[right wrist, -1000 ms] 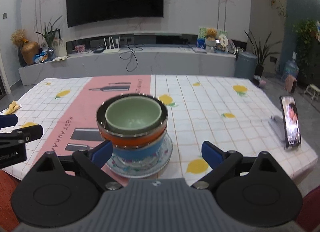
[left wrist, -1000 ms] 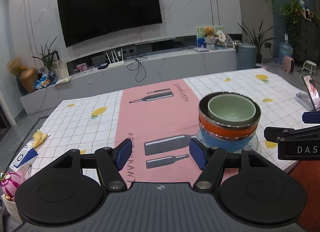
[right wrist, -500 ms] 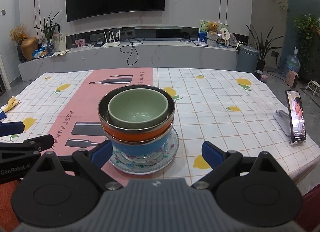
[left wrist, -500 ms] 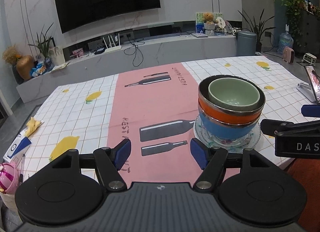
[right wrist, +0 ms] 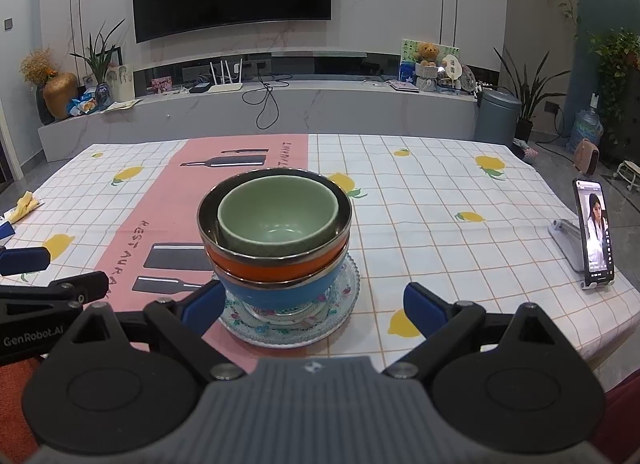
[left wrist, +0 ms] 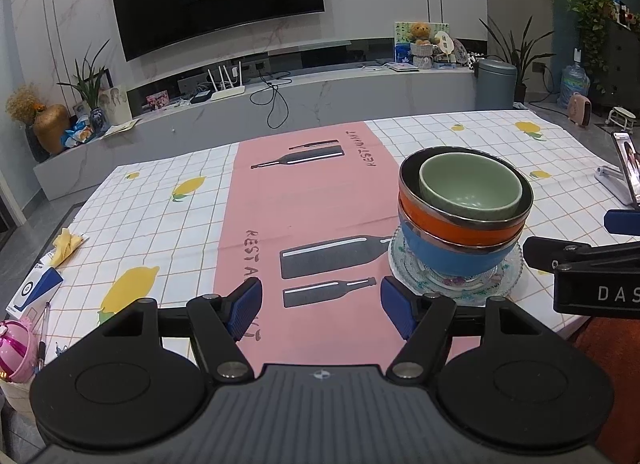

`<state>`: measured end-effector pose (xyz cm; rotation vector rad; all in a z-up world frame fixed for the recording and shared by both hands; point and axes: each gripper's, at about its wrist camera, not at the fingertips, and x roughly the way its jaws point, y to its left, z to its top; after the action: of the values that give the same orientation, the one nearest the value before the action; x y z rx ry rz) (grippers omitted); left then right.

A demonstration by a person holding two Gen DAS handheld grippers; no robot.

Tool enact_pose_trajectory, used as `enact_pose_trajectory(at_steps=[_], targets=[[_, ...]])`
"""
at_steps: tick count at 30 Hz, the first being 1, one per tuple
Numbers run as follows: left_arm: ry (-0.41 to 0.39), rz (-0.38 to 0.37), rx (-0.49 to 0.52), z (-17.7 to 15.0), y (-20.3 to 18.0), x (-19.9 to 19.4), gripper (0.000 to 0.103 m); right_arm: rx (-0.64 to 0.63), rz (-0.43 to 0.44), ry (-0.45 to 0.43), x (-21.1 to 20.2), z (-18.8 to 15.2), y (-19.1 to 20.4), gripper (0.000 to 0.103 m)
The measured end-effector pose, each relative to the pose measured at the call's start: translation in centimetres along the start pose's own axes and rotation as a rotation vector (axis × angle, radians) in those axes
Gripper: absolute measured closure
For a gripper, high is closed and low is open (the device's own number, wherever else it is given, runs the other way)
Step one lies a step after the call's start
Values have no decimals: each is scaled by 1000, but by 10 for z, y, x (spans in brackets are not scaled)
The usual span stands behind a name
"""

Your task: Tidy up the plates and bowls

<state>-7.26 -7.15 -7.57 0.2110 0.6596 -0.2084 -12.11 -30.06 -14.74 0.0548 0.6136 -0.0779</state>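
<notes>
Three nested bowls (right wrist: 276, 248) sit on a glass plate (right wrist: 344, 304) at twelve o'clock of the right gripper (right wrist: 314, 310), at two o'clock of the left gripper (left wrist: 322, 310); both gape wide, empty.

— How many bowls are you seeing stacked there?
— Three: a green bowl (right wrist: 276, 215), an orange bowl (right wrist: 276, 270), a blue bowl (right wrist: 276, 294).
— And plates?
— One glass plate (right wrist: 340, 314) is sitting underneath.
</notes>
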Motion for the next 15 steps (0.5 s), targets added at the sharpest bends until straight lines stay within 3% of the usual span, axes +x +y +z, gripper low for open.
enact_pose_trajectory(at_steps=[15], targets=[[-4,5,-11,0,3,-2,23,-13,10,-3,-1,0,2,9]])
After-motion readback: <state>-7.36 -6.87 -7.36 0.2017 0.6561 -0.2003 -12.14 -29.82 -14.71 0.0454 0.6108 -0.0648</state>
